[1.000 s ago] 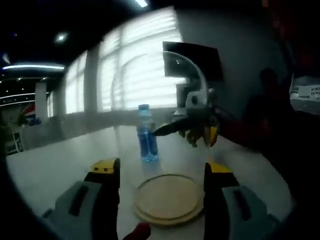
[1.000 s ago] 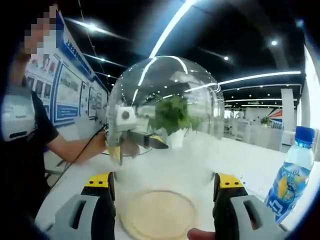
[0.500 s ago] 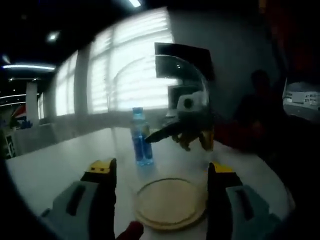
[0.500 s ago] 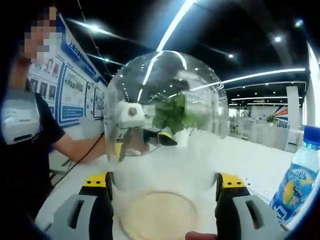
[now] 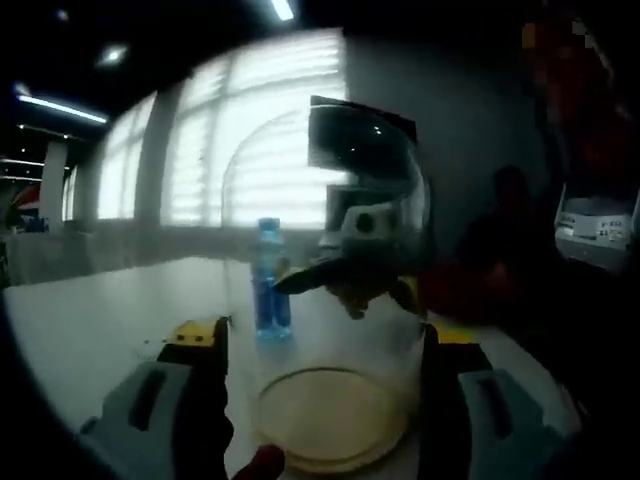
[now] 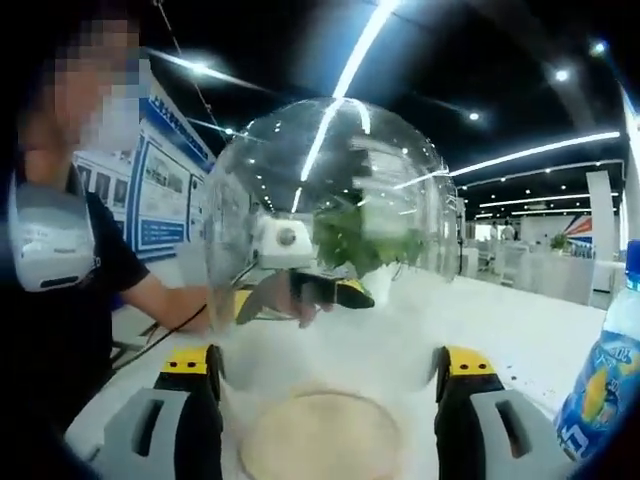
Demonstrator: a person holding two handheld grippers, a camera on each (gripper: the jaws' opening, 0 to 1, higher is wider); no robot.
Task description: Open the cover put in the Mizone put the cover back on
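Left gripper view: both hand-held grippers clamp the glass cover [image 5: 370, 200] over the wooden base [image 5: 330, 415]; upright Mizone bottle [image 5: 268, 280] stands beyond the base, left.

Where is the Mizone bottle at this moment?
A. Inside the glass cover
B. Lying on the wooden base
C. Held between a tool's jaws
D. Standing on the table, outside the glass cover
D: the Mizone bottle stands upright on the table, beside the glass cover and off the wooden base.
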